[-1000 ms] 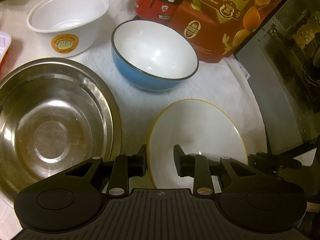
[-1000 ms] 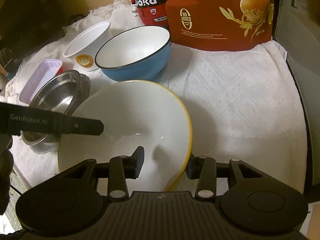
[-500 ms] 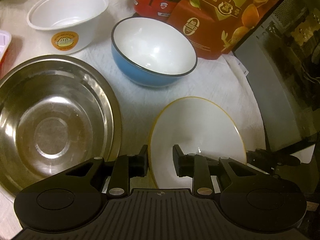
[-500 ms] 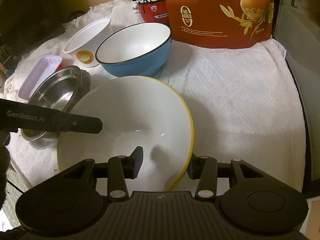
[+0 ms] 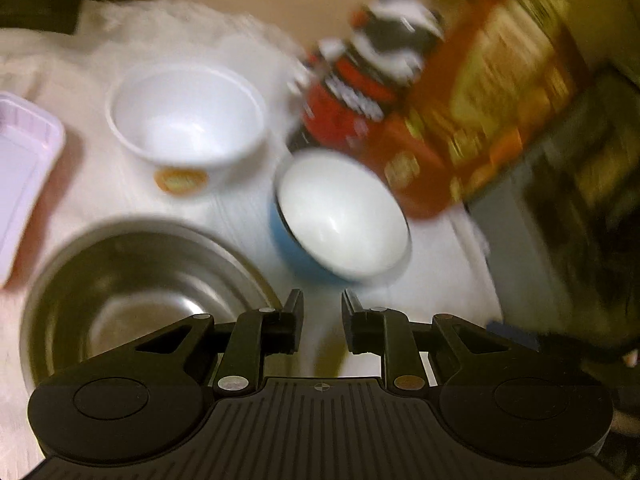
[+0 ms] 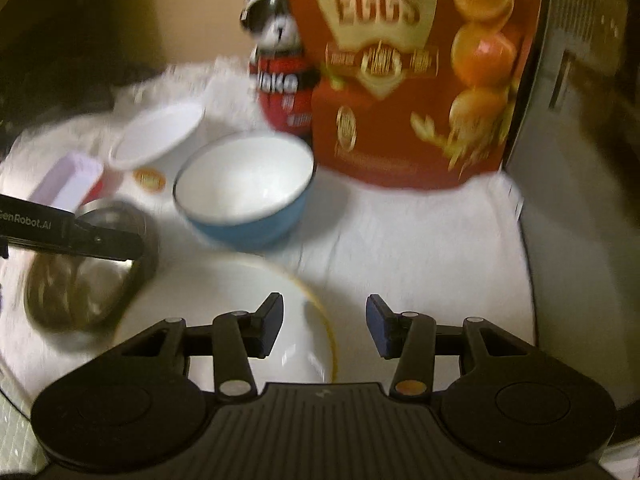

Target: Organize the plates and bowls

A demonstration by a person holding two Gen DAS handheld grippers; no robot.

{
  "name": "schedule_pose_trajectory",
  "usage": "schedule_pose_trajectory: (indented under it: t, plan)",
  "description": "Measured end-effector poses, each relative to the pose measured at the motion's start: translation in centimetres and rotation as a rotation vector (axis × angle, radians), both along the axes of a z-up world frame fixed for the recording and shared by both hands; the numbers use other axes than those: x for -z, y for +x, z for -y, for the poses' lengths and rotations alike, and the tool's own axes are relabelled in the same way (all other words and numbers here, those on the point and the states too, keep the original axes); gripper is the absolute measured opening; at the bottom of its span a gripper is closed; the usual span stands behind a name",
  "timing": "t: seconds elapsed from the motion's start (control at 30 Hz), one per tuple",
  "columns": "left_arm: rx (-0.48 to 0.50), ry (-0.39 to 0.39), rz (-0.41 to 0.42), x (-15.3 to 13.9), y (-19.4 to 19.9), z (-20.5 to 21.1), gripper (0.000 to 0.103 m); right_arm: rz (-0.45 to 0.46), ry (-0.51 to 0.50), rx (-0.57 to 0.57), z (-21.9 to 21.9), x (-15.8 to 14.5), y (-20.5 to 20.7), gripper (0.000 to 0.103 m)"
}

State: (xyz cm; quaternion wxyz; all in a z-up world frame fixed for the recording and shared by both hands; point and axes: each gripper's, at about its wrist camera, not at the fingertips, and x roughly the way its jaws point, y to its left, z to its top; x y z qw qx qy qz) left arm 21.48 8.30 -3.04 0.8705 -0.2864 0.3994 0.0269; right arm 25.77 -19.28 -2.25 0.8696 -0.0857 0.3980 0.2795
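The white plate with a yellow rim point(image 6: 224, 300) lies on the white cloth point(image 6: 420, 240), low in the right wrist view. My right gripper point(image 6: 324, 320) hovers over its right edge, jaws opening, rim below the gap, pads not pressing on it. My left gripper point(image 5: 322, 320) has a narrow gap and its jaws are closing with nothing gripped; a yellowish smear low in the gap is too blurred to name. It hangs by the steel bowl point(image 5: 140, 300), and the left gripper's finger point(image 6: 100, 240) reaches over that steel bowl point(image 6: 80, 292). A blue bowl point(image 5: 340, 216) point(image 6: 244, 188) stands behind.
A white plastic bowl point(image 5: 188, 120) and a pink tray point(image 5: 24, 168) sit at the far left. A red snack bag point(image 6: 400, 80) and a red figure bottle point(image 6: 280, 80) stand at the back. A dark appliance point(image 6: 580, 160) walls the right side.
Both grippers have lifted back from the plate. The left jaws narrowed and the plate slid out of the left view. The right jaws widened off the plate's rim.
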Motion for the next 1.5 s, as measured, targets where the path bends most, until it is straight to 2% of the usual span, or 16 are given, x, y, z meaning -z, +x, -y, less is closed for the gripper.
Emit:
schedule_pose_trajectory:
  t: [0.13,0.23,0.33,0.43,0.63,0.7,0.8,0.87,0.93,1.0,1.13,1.27,1.5]
  plan:
    - [-0.035,-0.031,0.004,-0.1,3.0,-1.9,0.024,-0.071,0.041,0.019,-1.9,-1.1,2.1,0.049]
    - [-0.025,-0.004,-0.033,0.3,5.6,-2.0,0.024,-0.131,0.089,0.053,-2.8,-1.1,4.1,0.049]
    - [-0.03,0.056,-0.092,1.2,7.4,-2.1,0.024,-0.157,0.098,0.099,-3.7,-0.9,6.1,0.049]
    - [-0.032,0.065,-0.12,2.3,8.7,-2.5,0.024,-0.204,0.102,0.136,-4.8,0.2,8.2,0.049]
    - [0.026,0.083,-0.165,4.1,10.8,-2.4,0.024,-0.285,0.061,0.17,-7.5,3.7,12.2,0.049]
    - [0.044,0.083,-0.174,4.6,11.5,-2.0,0.029,-0.318,0.079,0.164,-8.0,4.7,13.3,0.048]
    - [0.047,0.056,-0.202,5.7,12.4,-1.9,0.029,-0.424,0.143,0.147,-8.5,6.3,14.6,0.036]
    - [0.038,0.016,-0.221,6.4,12.9,-2.1,0.029,-0.459,0.163,0.117,-9.0,6.9,14.9,0.035]
    - [0.034,-0.002,-0.233,6.6,13.2,-2.3,0.029,-0.451,0.153,0.108,-9.4,7.0,14.9,0.035]
    - [0.052,0.014,-0.246,6.4,13.4,-1.8,0.029,-0.447,0.157,0.104,-9.4,6.9,14.9,0.034]
    - [0.133,0.047,-0.255,5.9,13.7,0.2,0.03,-0.419,0.154,0.127,-8.5,6.2,14.6,0.034]
    - [0.201,0.031,-0.254,6.1,14.0,1.9,0.029,-0.389,0.15,0.177,-6.4,5.2,14.0,0.035]
    - [0.23,0.055,-0.25,6.4,14.4,3.3,0.03,-0.405,0.148,0.22,-4.8,6.2,14.2,0.035]
